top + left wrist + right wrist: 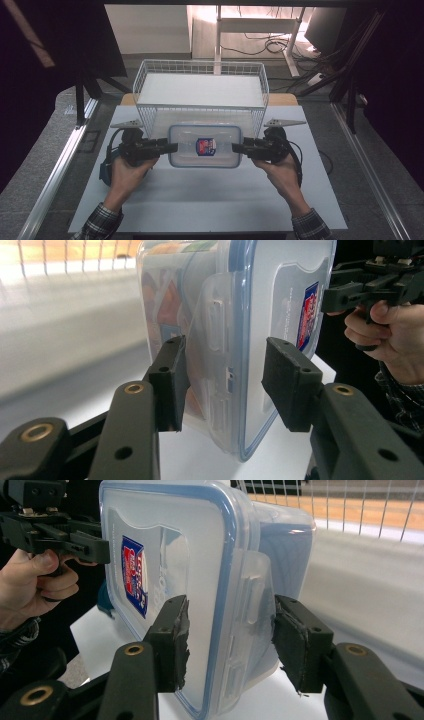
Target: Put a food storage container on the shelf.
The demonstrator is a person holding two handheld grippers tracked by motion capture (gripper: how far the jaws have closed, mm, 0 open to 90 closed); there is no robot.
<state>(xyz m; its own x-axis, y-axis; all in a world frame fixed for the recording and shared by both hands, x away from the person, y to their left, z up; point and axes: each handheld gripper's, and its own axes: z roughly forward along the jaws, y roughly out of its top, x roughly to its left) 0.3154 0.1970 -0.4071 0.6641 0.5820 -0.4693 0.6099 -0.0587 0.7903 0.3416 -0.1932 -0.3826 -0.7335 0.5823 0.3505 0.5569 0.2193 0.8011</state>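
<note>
container: a clear plastic food box (204, 146) with a blue-edged lid and a red-and-blue sticker on top, sitting level between the two grippers, just in front of the wire basket and over the white table top.
left gripper: the left gripper (167, 146) comes in from the box's left short end, and in the left gripper view (225, 382) its two black jaws straddle that end, one pad under the base, one over the lid.
left grip: pinching the container, lower pad tight against the body; at the lid-side pad contact is hard to make out.
right gripper: the right gripper (236, 147) mirrors it on the right short end; in the right gripper view (230, 637) the jaws bracket the side latch, lid on one side, base on the other.
right grip: clamped on the container, both pads close against the plastic.
hands: left hand (127, 172) and right hand (282, 170) each wrapped round a gripper body, checked sleeves at the bottom edge.
basket: white wire basket (150, 75) right behind the box, with a pale flat floor.
table: white board (200, 200) under it all, with grey floor on both sides.
</note>
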